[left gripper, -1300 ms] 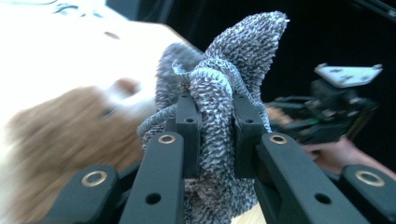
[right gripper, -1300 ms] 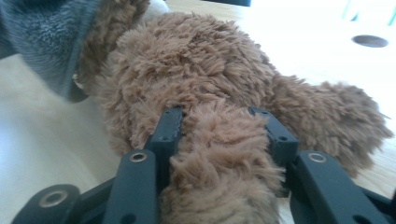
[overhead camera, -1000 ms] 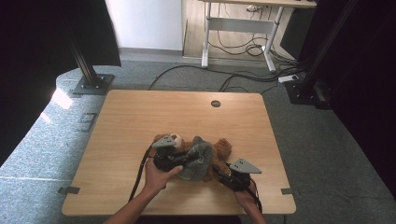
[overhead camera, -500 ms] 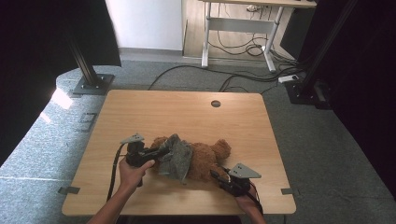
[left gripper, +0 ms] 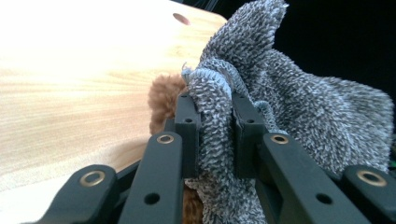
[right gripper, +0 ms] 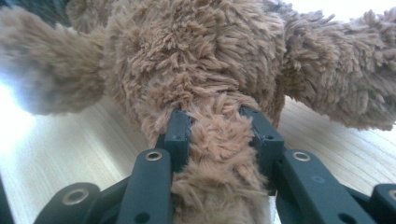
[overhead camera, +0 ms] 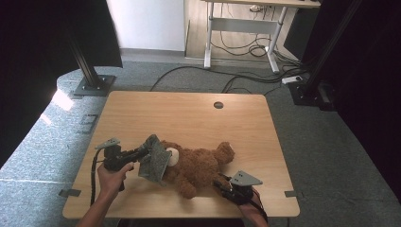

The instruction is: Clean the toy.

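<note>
A brown teddy bear point(overhead camera: 201, 165) lies on the wooden table point(overhead camera: 189, 118) near its front edge. At the bear's left end hangs a grey terry cloth point(overhead camera: 153, 163), lifted and bunched, with my left gripper point(overhead camera: 142, 153) shut on it. The left gripper view shows a fold of the cloth point(left gripper: 280, 93) pinched in my left gripper point(left gripper: 212, 100), with bear fur point(left gripper: 163, 95) behind. My right gripper point(overhead camera: 218, 182) at the front right has just been closing and is shut on a limb of the bear point(right gripper: 196, 51), fur squeezed between its fingertips point(right gripper: 215, 123).
A round cable hole point(overhead camera: 218, 105) sits near the table's far edge. Bare wood spreads across the back and left of the table point(left gripper: 70, 70). Beyond it stand a desk frame point(overhead camera: 236, 33) and floor cables point(overhead camera: 246, 80); dark stands flank both sides.
My left gripper has moved left with the grey cloth, drawing it off the bear, whose body and head are now uncovered. The right gripper has stayed on the bear's limb.
</note>
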A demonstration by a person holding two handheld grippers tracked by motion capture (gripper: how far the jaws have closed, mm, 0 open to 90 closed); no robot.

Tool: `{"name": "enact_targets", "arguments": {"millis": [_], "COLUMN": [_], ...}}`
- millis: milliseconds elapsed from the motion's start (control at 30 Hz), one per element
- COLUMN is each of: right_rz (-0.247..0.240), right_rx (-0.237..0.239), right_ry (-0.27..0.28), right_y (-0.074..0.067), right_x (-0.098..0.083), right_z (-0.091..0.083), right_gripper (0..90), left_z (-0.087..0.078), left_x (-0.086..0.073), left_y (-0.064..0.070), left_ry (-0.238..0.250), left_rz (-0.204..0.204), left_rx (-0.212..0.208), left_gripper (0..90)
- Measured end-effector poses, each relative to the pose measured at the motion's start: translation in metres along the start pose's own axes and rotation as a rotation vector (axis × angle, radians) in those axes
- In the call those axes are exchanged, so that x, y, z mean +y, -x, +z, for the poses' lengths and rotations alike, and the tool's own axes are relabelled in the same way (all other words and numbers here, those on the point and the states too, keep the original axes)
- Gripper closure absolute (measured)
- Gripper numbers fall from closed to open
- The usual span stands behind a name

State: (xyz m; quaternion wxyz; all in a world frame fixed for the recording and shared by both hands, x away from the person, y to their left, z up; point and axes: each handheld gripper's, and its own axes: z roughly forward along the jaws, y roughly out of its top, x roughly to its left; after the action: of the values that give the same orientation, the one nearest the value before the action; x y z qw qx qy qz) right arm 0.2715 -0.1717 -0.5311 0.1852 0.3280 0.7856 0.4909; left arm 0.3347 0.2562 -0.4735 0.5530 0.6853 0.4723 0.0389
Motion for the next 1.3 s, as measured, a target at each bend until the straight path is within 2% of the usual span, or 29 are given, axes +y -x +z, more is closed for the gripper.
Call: {"name": "enact_targets", "arguments": {"millis": [200, 300, 367, 467, 533, 700, 767, 900, 1033, 1100, 1300], "right_rz": [-0.018, -0.018, -0.016, -0.027, -0.023, -0.011, -0.008, 0.036, 0.069, 0.081, 0.078], "right_rx": [-0.005, 0.009, 0.017, -0.006, -0.026, -0.081, -0.11, -0.158, -0.155, -0.149, -0.161], "right_ry": [-0.028, -0.046, -0.059, -0.073, -0.076, -0.076, -0.074, -0.056, -0.001, 0.023, 0.075], "right_y": [-0.003, -0.005, -0.005, -0.008, -0.006, 0.009, 0.017, 0.036, 0.045, 0.047, 0.047], "right_x": [0.0, -0.003, -0.003, -0.001, 0.002, 0.01, 0.013, 0.018, 0.018, 0.017, 0.017], "right_z": [0.008, 0.009, 0.011, 0.018, 0.022, 0.037, 0.044, 0.053, 0.048, 0.042, 0.03], "right_gripper": [65.9, 65.9, 66.0, 66.0, 66.0, 66.2, 66.2, 66.0, 61.2, 59.7, 54.6], "left_z": [0.014, 0.012, 0.012, 0.016, 0.022, 0.044, 0.054, 0.065, 0.055, 0.047, 0.005], "left_x": [-0.006, -0.016, -0.024, -0.033, -0.031, -0.018, -0.011, 0.0, 0.004, 0.005, 0.005], "left_y": [0.018, 0.015, 0.012, 0.006, 0.002, -0.004, -0.008, -0.01, -0.009, -0.009, -0.013], "left_ry": [-0.047, -0.068, -0.081, -0.067, -0.052, -0.027, -0.023, -0.023, -0.016, -0.006, 0.017], "left_rz": [0.076, 0.067, 0.061, 0.034, 0.018, 0.016, 0.007, 0.002, 0.016, 0.002, 0.001], "left_rx": [0.007, -0.013, -0.012, -0.009, -0.005, 0.038, 0.046, 0.059, 0.058, 0.05, 0.056], "left_gripper": [75.7, 75.8, 75.9, 76.1, 76.1, 76.2, 76.1, 76.1, 76.1, 76.2, 76.2]}}
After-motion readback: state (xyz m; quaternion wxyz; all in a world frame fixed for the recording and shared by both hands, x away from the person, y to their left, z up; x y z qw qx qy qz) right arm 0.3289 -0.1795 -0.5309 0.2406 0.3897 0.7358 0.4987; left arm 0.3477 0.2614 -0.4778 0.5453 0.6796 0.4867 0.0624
